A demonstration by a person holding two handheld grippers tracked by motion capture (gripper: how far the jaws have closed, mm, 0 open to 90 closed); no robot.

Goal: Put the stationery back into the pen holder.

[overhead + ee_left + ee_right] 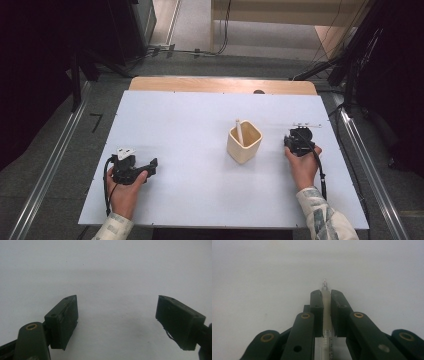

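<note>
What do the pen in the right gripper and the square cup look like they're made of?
Pen: looks like plastic, with a milky translucent barrel, a clear tip and a ribbed clear section lower down; the right gripper is shut on it.

Square cup: cream, matte, thick-walled with rounded corners; possibly plastic or glazed ceramic, the look leaves it open. A white stick-like item stands in it.

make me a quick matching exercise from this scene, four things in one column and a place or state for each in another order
Things:
1. left gripper
2. right gripper
3. cream cup
4. white stick

States:
A. stands leaning inside the cup
B. jaws wide apart, nothing between them
C. sits on the white table between the two hands
D. jaws closed on a clear pen

Pairs: 1-B, 2-D, 3-C, 4-A
</note>
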